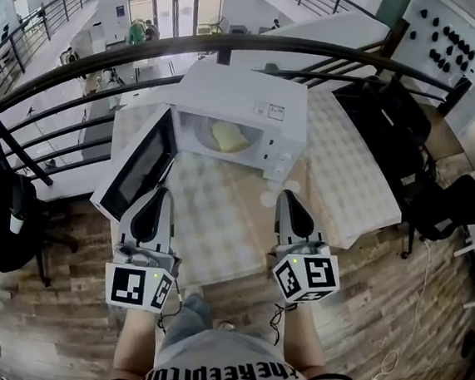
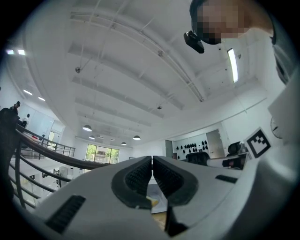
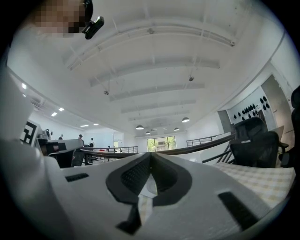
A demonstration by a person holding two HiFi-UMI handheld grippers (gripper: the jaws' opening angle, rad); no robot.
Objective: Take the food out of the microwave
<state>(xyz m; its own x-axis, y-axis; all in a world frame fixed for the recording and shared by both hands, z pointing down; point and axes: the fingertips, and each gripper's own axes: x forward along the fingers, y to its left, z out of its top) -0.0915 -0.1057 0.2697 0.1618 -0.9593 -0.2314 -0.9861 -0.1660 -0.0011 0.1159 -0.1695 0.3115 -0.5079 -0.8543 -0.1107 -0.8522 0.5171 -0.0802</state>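
Observation:
A white microwave (image 1: 246, 102) stands at the back of a checked tablecloth, its door (image 1: 137, 167) swung open to the left. Inside it lies a pale yellow piece of food (image 1: 229, 137). My left gripper (image 1: 160, 193) hovers over the table's near left part, just beside the open door, its jaws pressed together with nothing between them. My right gripper (image 1: 288, 196) is over the near right part, in front of the microwave's control panel, also shut and empty. In the left gripper view the left gripper (image 2: 152, 161) points slightly upward; the right gripper (image 3: 150, 159) does the same in its own view.
A small white round object (image 1: 268, 198) lies on the cloth beside my right gripper. A dark curved railing (image 1: 235, 43) runs behind the table. Black office chairs (image 1: 461, 207) stand to the right and another (image 1: 9, 221) to the left. The table's edge (image 1: 237, 277) is below the grippers.

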